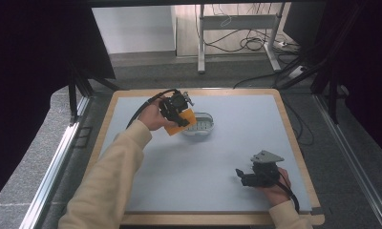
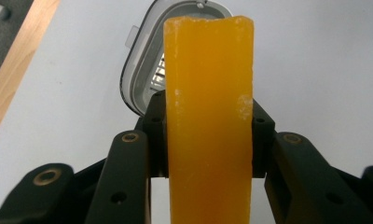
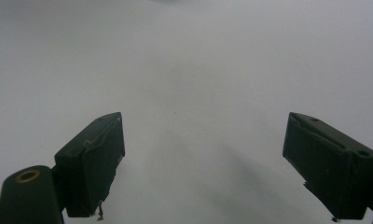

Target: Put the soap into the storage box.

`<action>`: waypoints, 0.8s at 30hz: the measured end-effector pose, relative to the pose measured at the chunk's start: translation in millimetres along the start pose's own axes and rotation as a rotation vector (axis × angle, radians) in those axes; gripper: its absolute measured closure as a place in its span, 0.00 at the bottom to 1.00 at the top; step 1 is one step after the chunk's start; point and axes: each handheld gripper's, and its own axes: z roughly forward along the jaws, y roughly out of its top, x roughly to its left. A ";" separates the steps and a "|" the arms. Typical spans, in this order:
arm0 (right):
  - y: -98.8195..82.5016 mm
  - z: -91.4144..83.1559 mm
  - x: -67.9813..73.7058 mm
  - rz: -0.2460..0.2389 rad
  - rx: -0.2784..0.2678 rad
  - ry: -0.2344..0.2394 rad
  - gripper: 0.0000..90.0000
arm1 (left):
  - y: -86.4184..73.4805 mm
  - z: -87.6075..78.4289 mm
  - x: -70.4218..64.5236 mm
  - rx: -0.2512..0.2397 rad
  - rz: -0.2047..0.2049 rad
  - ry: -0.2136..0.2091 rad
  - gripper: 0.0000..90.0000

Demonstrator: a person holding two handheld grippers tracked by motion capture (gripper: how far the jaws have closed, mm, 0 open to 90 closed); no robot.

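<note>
An orange sponge (image 2: 209, 116) stands upright between the jaws of my left gripper (image 2: 208, 119), which is shut on it. In the high view the left gripper (image 1: 178, 114) holds the orange sponge (image 1: 180, 123) just left of and over a small grey-white dish (image 1: 201, 125) near the table's middle back. The dish (image 2: 140, 70) shows behind the sponge in the left gripper view, with a ribbed insert inside. My right gripper (image 1: 240, 175) rests low at the front right of the table, and in the right gripper view its jaws (image 3: 203, 163) stand wide apart with nothing between them.
The table (image 1: 237, 143) has a pale grey top with a wooden rim. Beyond its far edge are a metal desk frame (image 1: 237, 28) and loose cables on the floor. Dark curtains hang at both sides.
</note>
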 end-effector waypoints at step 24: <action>0.2 -0.5 -0.5 -0.001 -0.005 0.001 0.14 | 19.4 15.5 13.1 -0.007 0.053 -0.017 0.69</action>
